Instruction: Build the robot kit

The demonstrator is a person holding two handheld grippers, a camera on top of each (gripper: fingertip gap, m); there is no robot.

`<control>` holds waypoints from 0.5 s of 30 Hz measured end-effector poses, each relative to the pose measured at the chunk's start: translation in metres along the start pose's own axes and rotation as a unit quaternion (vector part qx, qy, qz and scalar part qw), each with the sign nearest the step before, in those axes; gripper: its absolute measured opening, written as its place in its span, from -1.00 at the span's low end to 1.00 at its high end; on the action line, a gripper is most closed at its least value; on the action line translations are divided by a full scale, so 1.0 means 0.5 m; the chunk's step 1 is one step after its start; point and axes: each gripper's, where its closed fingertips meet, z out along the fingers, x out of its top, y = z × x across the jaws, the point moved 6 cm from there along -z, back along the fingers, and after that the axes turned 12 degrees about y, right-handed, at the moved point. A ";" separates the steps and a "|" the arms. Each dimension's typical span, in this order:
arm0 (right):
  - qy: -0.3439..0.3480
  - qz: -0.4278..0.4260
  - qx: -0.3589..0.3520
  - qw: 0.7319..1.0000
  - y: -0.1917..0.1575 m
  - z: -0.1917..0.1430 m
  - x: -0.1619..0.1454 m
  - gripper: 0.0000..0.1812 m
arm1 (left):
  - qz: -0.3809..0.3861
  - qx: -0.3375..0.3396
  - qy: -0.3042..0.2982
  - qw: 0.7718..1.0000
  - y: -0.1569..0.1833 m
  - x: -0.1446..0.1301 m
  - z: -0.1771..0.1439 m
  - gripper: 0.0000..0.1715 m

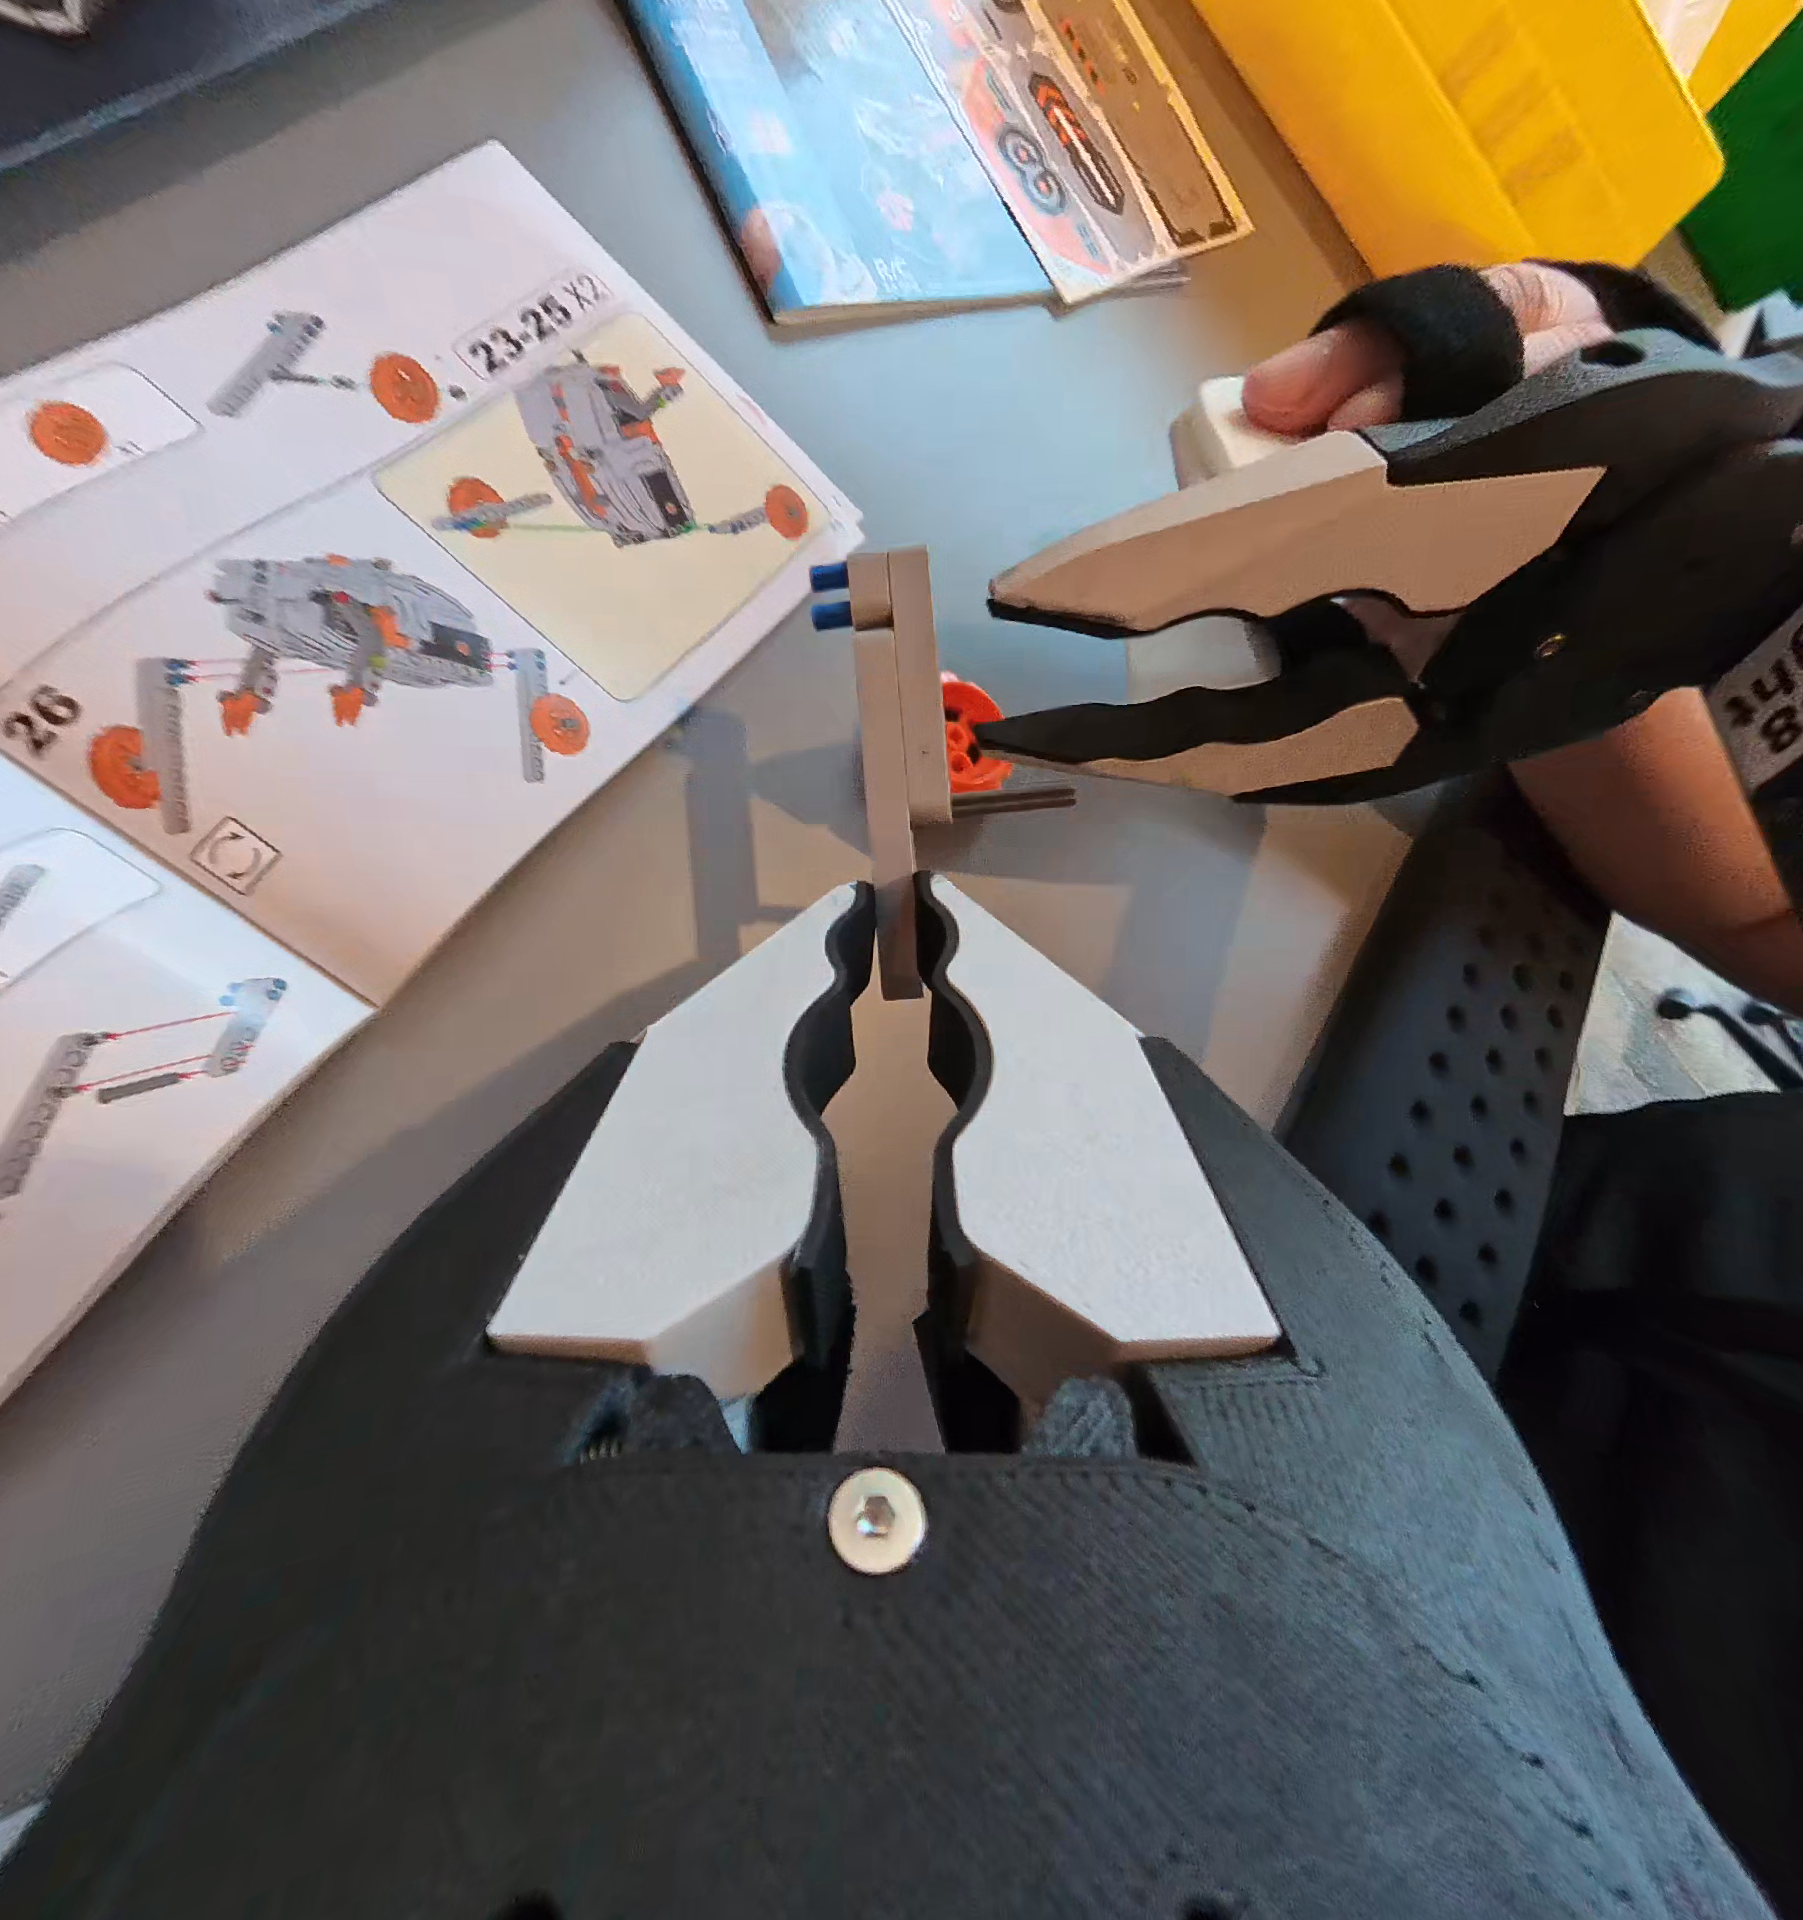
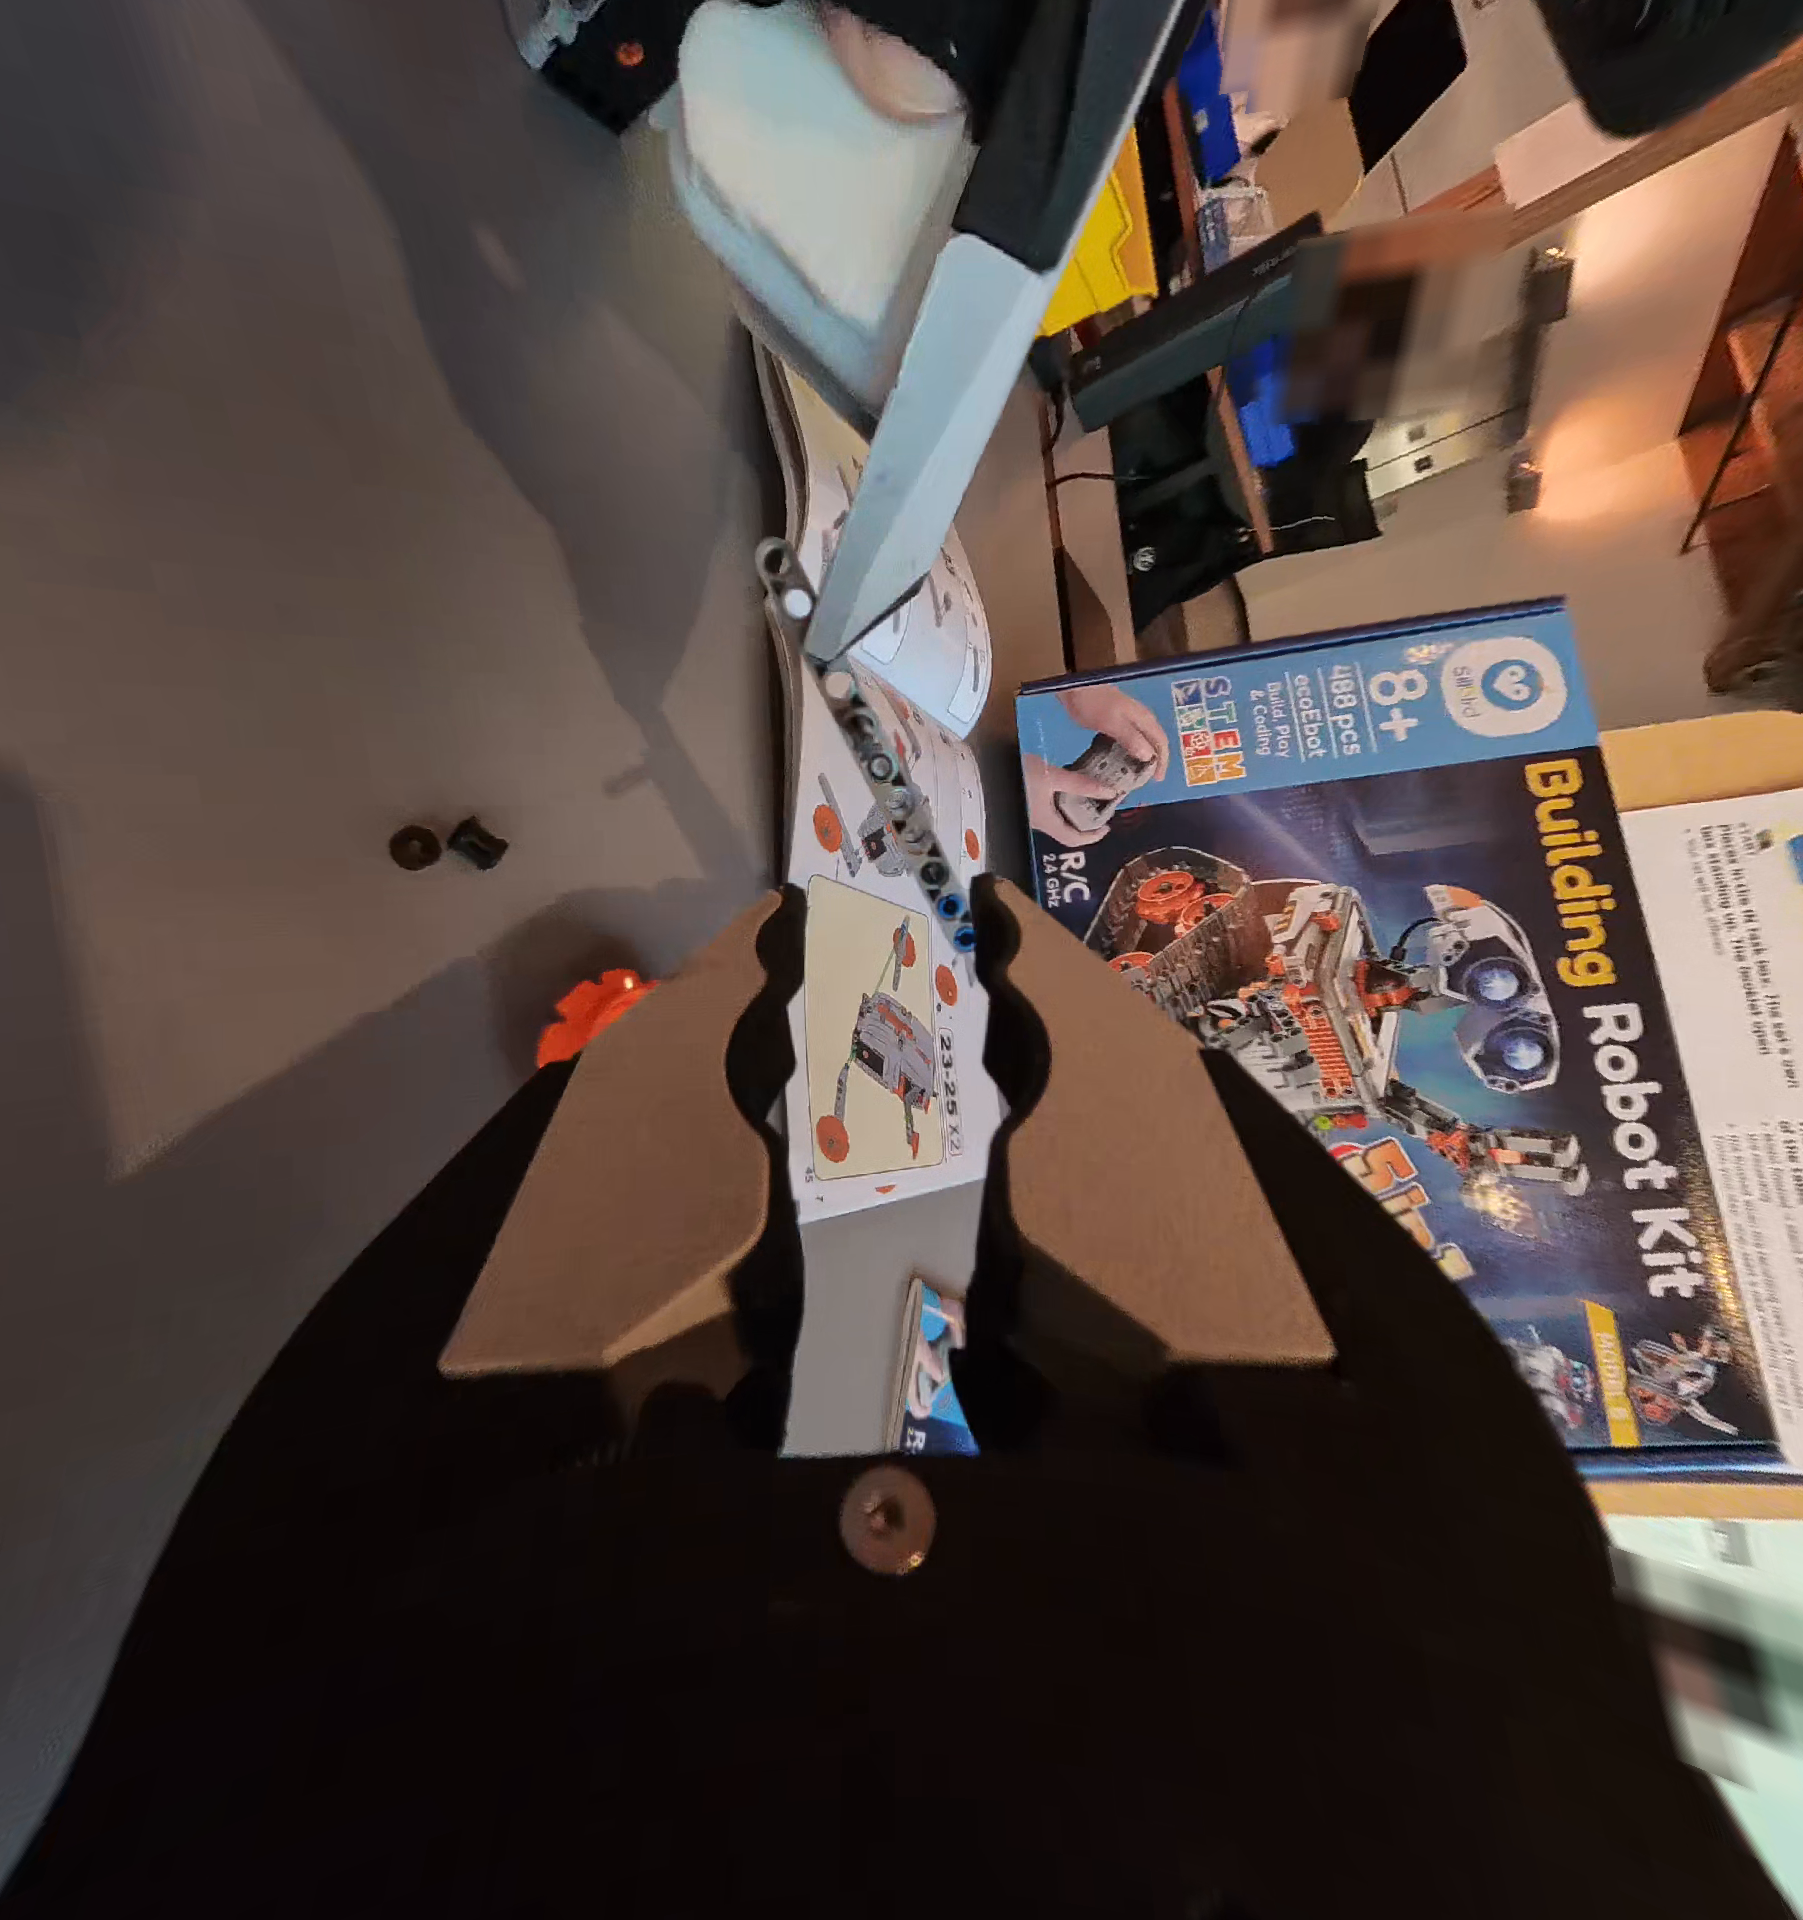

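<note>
Two grippers are seen over a grey table [image 1: 1032,416]. Largest among the things laid out is a blue kit box [image 2: 1396,1039], shown at the right of the right wrist view; a yellow bin [image 1: 1448,125] is seen at the upper right of the left wrist view. An open instruction booklet [image 1: 357,623] is spread across the left of the left wrist view, and a smaller blue booklet [image 1: 876,166] lies at the top centre.

At the lower centre of that view the left gripper [image 1: 898,899] is closed on the lower end of a grey holed beam [image 1: 902,707], which is held upright, with two blue pins [image 1: 829,597] projecting from its upper left side. The right gripper [image 1: 985,675] is seen at the right, held in a gloved hand [image 1: 1396,343]; its jaws are parted, the lower tip touching an orange gear [image 1: 970,743] just beside the beam. A dark axle [image 1: 1011,800] is seen below the gear.

In the right wrist view, the right gripper [image 2: 886,904] is shown with parted jaws just in front of the beam's pinned end, with two small dark pieces [image 2: 448,844] lying at centre left.
</note>
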 end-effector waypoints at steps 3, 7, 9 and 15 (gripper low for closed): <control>0.004 -0.011 0.004 1.000 -0.017 0.006 0.006 -0.64 | -0.003 -0.010 -0.009 1.000 0.002 -0.016 0.001 -0.93; 0.002 -0.019 0.012 1.000 -0.023 0.021 0.000 -0.64 | 0.005 -0.020 -0.015 1.000 0.014 -0.024 0.002 -0.93; -0.001 -0.030 0.007 1.000 -0.021 0.023 -0.002 -0.67 | 0.013 -0.022 -0.015 1.000 0.021 -0.025 0.003 -0.93; -0.001 0.025 0.046 0.999 -0.028 0.015 -0.013 -0.93 | 0.118 -0.021 0.031 0.992 0.043 -0.016 0.011 -0.87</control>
